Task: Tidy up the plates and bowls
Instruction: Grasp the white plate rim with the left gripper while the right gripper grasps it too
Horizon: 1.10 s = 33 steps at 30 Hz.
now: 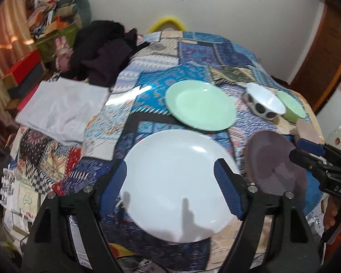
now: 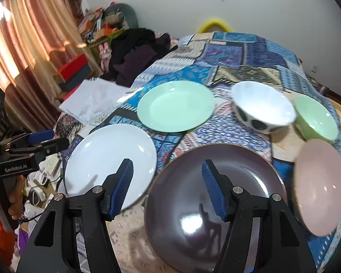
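Nothing is stacked yet, as far as I can judge: every dish lies singly on the patchwork-covered bench [image 2: 234, 52]. The white plate [image 1: 177, 188] sits nearest my left gripper [image 1: 172, 191], the dark plate [image 2: 213, 195] nearest my right gripper [image 2: 168, 188], and the green plate [image 2: 175, 105] lies farther back between them. To the right, three bowls stand apart from the plates: the spotted bowl [image 2: 263, 107], the green bowl [image 2: 316, 118] just beside it, and the pink bowl [image 2: 322, 186] at the near edge. So the sorting is all ahead of me: plates to be gathered into one pile, bowls nested into another (my guess at what "organize" means here).

My left gripper hovers spread wide over the white plate, pinching nothing; my right gripper hangs partly spread above the dark plate, also empty.

As for writing, the side of the left gripper reads "GenRobot.AI" in the right wrist view, and the right gripper shows "DAS" in the left wrist view.
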### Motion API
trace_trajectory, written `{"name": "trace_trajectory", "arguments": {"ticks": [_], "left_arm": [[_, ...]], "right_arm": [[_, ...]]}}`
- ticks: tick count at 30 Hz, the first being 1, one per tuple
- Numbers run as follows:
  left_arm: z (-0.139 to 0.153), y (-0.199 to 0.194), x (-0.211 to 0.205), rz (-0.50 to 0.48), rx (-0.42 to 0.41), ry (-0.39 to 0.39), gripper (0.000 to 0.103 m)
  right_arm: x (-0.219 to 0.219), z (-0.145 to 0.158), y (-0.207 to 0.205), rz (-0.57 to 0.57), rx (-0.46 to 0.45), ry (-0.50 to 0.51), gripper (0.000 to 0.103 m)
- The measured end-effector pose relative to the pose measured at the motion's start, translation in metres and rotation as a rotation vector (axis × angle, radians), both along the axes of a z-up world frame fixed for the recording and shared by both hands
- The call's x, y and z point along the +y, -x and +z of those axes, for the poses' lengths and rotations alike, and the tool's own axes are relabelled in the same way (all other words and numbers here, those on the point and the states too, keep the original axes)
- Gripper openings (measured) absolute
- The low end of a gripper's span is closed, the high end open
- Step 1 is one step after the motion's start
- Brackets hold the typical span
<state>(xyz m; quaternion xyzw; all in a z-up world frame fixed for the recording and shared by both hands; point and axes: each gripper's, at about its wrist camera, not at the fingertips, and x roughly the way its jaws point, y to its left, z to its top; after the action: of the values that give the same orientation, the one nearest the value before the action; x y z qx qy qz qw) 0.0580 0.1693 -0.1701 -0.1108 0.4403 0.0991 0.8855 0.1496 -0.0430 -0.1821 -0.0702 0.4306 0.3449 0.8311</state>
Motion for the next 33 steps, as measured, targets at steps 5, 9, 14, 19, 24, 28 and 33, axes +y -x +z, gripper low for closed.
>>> {"name": "trace_trajectory", "arguments": {"ticks": [5,9,14,19,24,28,33], "left_arm": [[-0.024,0.003,0.023,0.028,0.049,0.027,0.079],[-0.045,0.003,0.034,0.033,0.095,0.056,0.079],[-0.061,0.007,0.041,0.028,0.118,0.088,0.077],[-0.075,0.011,0.044,0.012,0.145,0.128,0.060],[-0.086,0.014,0.042,-0.012,0.153,0.168,0.049],[-0.090,0.012,0.038,-0.023,0.156,0.169,0.040],[-0.091,0.009,0.046,-0.004,0.153,0.212,0.035]], "right_arm": [[0.029,-0.017,-0.007,0.055,0.032,0.050,0.059],[0.045,-0.030,-0.015,0.091,0.064,0.085,0.059],[0.060,-0.042,-0.028,0.112,0.106,0.109,0.056],[0.072,-0.054,-0.035,0.129,0.139,0.148,0.041],[0.078,-0.063,-0.041,0.137,0.149,0.178,0.029],[0.081,-0.071,-0.039,0.150,0.178,0.192,0.020],[0.080,-0.069,-0.038,0.134,0.191,0.185,0.021]]}}
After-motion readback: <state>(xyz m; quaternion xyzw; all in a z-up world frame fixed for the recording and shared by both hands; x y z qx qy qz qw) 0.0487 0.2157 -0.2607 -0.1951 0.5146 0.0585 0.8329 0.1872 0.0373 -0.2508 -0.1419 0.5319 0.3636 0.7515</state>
